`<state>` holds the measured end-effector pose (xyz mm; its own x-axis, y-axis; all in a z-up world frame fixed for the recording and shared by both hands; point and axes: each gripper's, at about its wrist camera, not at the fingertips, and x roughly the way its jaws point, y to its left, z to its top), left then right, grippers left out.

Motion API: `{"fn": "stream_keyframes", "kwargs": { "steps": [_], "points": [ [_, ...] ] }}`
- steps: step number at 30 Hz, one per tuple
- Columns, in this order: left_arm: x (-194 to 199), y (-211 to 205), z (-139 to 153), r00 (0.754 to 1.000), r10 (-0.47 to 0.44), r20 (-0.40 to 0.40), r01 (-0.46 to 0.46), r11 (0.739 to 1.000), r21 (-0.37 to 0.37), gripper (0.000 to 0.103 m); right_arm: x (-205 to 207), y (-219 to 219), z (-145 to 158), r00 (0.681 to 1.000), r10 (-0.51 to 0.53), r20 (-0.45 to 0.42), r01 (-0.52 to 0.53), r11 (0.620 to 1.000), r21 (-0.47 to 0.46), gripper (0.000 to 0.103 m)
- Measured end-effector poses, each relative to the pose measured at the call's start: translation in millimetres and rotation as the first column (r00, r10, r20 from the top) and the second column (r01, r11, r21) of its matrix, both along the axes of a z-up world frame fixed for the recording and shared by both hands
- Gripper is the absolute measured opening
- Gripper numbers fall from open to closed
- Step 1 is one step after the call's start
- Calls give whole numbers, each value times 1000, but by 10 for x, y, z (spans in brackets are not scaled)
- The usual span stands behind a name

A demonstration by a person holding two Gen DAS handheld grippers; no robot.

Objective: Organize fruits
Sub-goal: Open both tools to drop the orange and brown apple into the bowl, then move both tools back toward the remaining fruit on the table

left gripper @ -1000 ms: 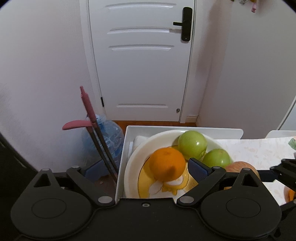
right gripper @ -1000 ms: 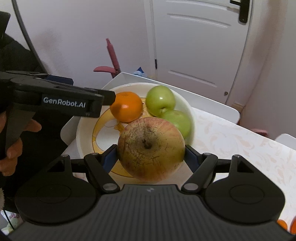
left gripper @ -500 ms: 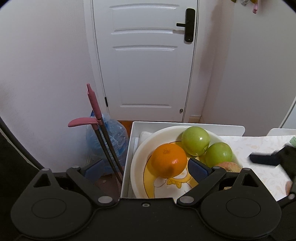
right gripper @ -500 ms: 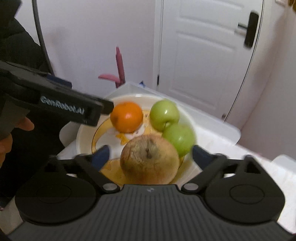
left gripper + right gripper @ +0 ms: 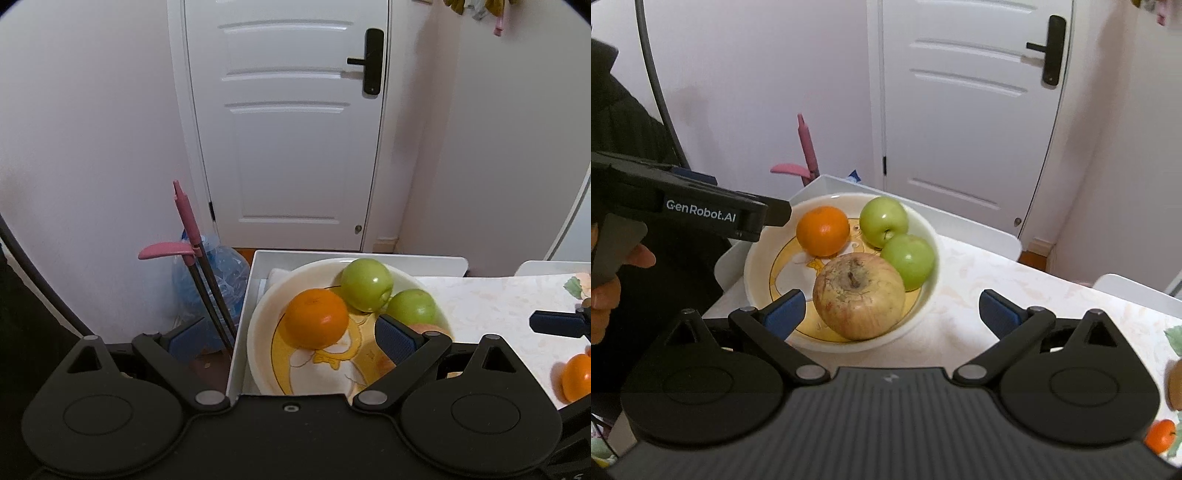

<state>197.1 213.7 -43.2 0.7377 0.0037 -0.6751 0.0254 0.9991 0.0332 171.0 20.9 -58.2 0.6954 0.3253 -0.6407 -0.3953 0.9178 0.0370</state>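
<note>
A white bowl (image 5: 932, 236) with a yellow inside stands at the table's left end. It holds an orange (image 5: 823, 230), two green apples (image 5: 883, 220) (image 5: 908, 260) and a big reddish-yellow apple (image 5: 858, 295). My right gripper (image 5: 891, 312) is open and empty, just in front of the big apple. My left gripper (image 5: 291, 338) is open and empty, low at the bowl's (image 5: 258, 314) near left side, close to the orange (image 5: 317, 323). The left gripper also shows in the right wrist view (image 5: 701, 210).
Another orange (image 5: 576, 376) lies on the patterned tablecloth (image 5: 1052, 291) to the right; a small one (image 5: 1161, 435) shows at the right wrist view's lower right. A white tray (image 5: 255, 273) lies under the bowl. A pink-handled tool (image 5: 184, 221) and a water bottle (image 5: 221, 273) stand beyond the table's left edge.
My right gripper opened and let go of the big apple, which now rests in the bowl. The gripper then drew back and up. The left gripper shifted slightly.
</note>
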Motion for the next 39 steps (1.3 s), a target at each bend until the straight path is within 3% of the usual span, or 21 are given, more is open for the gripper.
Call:
{"fn": "stream_keyframes", "kwargs": {
  "steps": [10, 22, 39],
  "points": [
    [-380, -398, 235, 999, -3, 37, 3, 1000, 9, 99, -358, -590, 228, 998, -62, 14, 62, 998, 20, 103],
    [-807, -1094, 261, 999, -11, 30, 11, 1000, 18, 99, -852, -1534, 323, 984, -176, 10, 176, 984, 41, 103],
    [-1322, -2278, -235, 994, -105, 25, 104, 994, 21, 99, -1281, -2760, -281, 968, -248, -43, 249, 968, 27, 103]
  ]
}}
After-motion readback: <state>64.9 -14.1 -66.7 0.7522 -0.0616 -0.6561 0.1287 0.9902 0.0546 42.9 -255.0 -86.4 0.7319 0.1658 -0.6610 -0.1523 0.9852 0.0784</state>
